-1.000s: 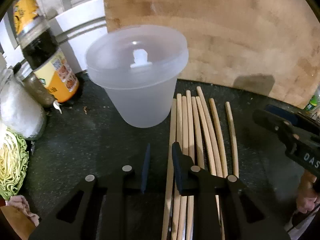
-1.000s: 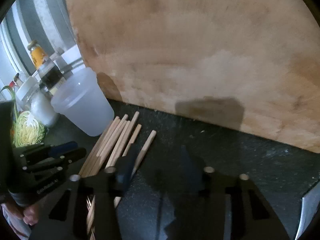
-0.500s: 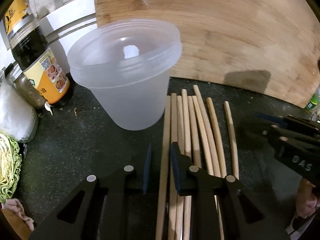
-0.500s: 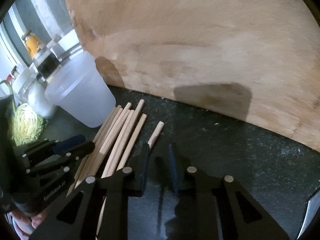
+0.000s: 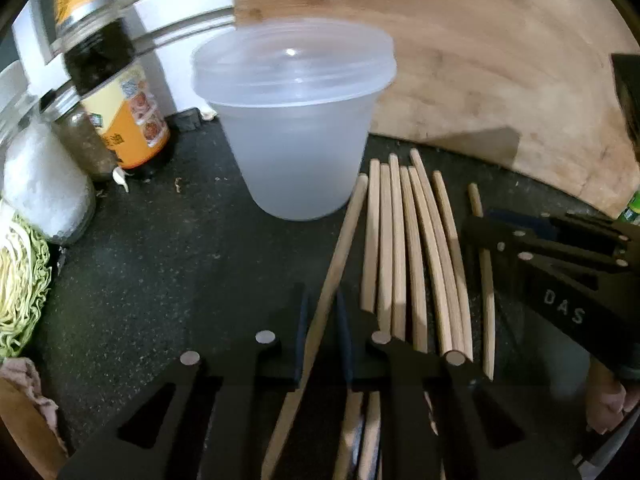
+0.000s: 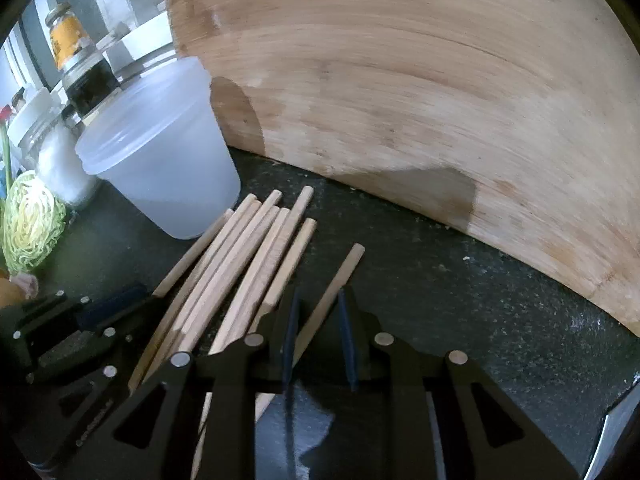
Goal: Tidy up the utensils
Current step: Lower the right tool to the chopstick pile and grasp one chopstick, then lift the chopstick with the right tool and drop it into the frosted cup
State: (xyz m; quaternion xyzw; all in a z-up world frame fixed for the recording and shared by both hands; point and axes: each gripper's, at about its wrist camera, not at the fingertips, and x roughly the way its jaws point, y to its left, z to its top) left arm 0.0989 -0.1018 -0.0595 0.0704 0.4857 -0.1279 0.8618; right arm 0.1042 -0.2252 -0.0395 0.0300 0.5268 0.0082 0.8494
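Dark speckled countertop (image 5: 152, 264), hemmed at the back by a big round wooden cutting board (image 5: 480, 60) leaning upright, its lower rim meeting the counter just behind the chopstick tips. Wooden chopsticks (image 5: 404, 240) in a loose fan on the counter, thick ends toward the board, one stray chopstick (image 6: 332, 292) a little apart on the right side of the fan. Frosted plastic cup (image 5: 300, 128) upright just left of the fan, nearest chopstick tip almost at its base, back rim close against the board's edge.

Left gripper (image 5: 322, 332): jaws narrow and just drawn closer, leftmost chopstick (image 5: 340, 256) between the blue pads and angled away from the rest toward the cup's foot; pads look pressed to it. Right gripper (image 6: 318, 332): jaws narrow too, having closed in over the past moment, stray chopstick running between them nearer the left pad, a gap showing on the right side, so no firm grip seen.

Left margin crowded: soy sauce bottle (image 5: 116, 92) with orange label, spice jar (image 5: 86, 144), jar of white grains (image 5: 44, 192), cut cabbage (image 5: 20, 280) at the frame edge. Open counter between those jars and the cup, and a wider bare stretch right of the stray chopstick, running toward the board's curve. Little clearance between the two grippers, with the fan lying between them.
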